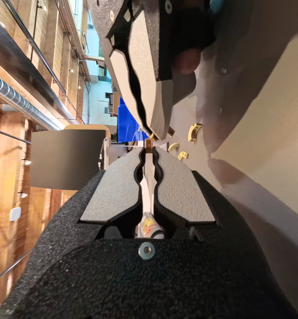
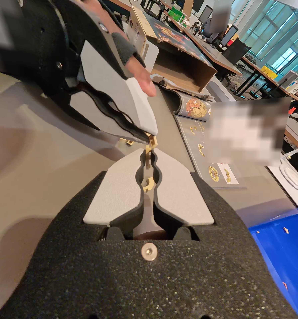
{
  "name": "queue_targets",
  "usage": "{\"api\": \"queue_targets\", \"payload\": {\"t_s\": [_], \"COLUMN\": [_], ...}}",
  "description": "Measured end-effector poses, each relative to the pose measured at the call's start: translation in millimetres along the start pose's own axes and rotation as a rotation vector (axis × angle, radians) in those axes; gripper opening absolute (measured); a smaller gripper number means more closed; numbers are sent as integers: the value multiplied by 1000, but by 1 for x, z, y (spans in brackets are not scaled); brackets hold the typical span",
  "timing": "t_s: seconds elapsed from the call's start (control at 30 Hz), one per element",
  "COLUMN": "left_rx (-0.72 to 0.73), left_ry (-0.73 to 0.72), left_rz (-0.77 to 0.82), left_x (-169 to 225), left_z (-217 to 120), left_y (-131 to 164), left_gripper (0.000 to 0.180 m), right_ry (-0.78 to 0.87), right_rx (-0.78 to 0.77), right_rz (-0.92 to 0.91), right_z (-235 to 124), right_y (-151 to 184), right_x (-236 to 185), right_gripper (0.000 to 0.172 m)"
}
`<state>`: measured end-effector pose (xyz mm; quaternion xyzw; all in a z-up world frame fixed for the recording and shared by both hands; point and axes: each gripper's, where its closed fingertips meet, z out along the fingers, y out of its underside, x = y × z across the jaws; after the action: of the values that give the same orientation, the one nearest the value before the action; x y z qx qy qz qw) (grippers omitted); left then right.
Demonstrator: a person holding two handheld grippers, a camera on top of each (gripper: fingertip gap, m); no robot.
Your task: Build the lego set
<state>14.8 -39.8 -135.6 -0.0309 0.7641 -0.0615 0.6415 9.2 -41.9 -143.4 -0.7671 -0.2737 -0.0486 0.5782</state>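
Two sets of fingers each clamp a tan brick (image 1: pixel 148 145) (image 2: pixel 148 153) beside a printed booklet (image 2: pixel 213 155).

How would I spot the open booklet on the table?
Start at the grey table and look past the two grippers to its right side. The booklet lies flat there, one page curled over at the far end. Unlike the small tan pieces nearby, it is broad, dark grey and printed with yellow ring-shaped drawings.

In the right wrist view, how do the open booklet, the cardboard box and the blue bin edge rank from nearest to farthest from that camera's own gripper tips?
From the right gripper:
1. Open booklet, just right of the tips.
2. Blue bin, lower right, roughly as near; too close to call.
3. Cardboard box, farthest, beyond the tips.
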Motion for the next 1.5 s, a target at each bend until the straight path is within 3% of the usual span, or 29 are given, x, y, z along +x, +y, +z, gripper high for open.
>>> {"api": "queue_targets", "payload": {"t_s": [0.53, 1.5], "left_rx": [-20, 106], "left_ry": [-101, -142], "left_rz": [170, 345], "left_x": [-4, -5], "left_z": [0, -9], "left_y": [-2, -10], "left_gripper": [7, 7], "right_ry": [20, -17], "right_rx": [-3, 23], "right_rz": [15, 35], "right_z": [1, 0], "right_y": [-1, -4], "right_x": [2, -4], "right_gripper": [4, 7]}}
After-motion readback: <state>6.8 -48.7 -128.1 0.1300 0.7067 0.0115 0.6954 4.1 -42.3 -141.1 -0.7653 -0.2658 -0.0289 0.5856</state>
